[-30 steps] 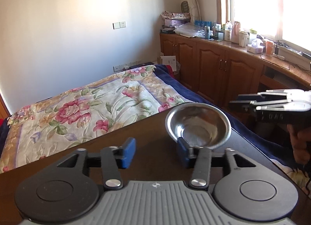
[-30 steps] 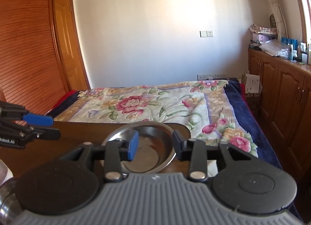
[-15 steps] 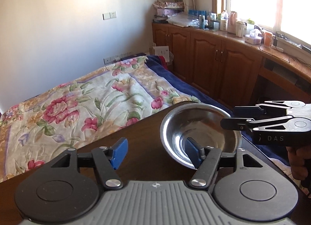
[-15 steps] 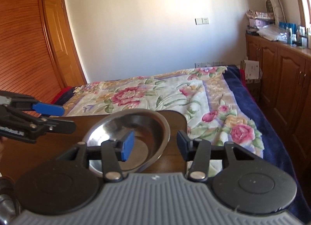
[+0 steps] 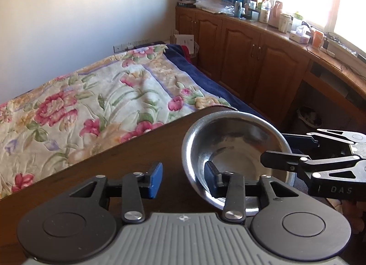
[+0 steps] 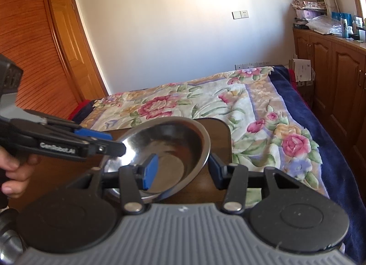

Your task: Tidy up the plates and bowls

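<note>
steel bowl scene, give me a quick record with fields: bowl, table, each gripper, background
bowl: steel bowl, empty, near the far corner of the table
table: dark wooden table
left gripper: left gripper open, its right finger inside the bowl, the rim between the fingers
right gripper: right gripper open, straddling the opposite rim
background: bed with floral quilt, wooden cabinets
</note>
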`<state>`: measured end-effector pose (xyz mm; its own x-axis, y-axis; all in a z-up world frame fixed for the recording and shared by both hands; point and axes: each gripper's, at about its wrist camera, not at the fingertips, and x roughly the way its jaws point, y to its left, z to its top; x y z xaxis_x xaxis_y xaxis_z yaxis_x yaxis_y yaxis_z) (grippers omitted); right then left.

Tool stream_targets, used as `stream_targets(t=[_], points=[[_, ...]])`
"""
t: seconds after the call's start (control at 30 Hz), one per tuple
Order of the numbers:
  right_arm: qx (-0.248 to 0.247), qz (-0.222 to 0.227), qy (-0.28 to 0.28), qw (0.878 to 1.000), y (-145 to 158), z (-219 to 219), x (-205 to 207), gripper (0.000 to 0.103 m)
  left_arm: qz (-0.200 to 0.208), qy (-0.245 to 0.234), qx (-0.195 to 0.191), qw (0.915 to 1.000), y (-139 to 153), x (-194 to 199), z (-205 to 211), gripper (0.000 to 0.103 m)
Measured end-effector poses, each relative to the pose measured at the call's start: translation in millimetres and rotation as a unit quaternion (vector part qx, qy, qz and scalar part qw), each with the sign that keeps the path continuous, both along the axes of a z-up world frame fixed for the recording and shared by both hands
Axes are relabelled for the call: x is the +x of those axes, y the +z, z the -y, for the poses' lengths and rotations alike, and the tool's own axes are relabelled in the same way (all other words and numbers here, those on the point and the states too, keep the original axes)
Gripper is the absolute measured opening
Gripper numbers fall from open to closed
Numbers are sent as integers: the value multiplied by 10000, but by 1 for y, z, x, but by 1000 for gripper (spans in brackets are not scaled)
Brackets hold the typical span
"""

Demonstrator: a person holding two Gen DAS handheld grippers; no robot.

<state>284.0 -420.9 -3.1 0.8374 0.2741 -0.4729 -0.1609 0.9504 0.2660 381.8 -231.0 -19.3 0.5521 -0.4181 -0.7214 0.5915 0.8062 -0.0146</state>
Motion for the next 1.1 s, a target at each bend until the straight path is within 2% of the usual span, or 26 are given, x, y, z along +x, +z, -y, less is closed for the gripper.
stream_targets(t=[0.27, 0.33, 0.4, 0.47, 0.5, 0.7, 1.1], points=[[130, -71, -6, 9999, -3, 0, -2, 50, -100, 16, 40, 9999, -6, 5, 6, 36], [135, -96, -3, 9999, -4, 0, -3, 50, -125, 6, 45, 9999, -7, 6, 5, 30], [163, -124, -4, 9998, -4, 0, -3, 47, -154, -5, 39, 9999, -7, 6, 6, 24], [200, -171, 12, 9997, -5, 0, -3, 33, -168, -38, 37, 9998, -7, 5, 6, 19], [213, -202, 15, 9996, -5, -1, -3, 30, -158, -50, 28, 9999, -7, 4, 6, 18], [190, -299, -64, 9994, -4, -4, -4, 24, -143, -48, -18, 9999, 1, -3, 2, 16], [252, -50, 30, 9997, 28, -15, -21, 23, 215, -10, -234, 9995, 41, -32, -21, 17]])
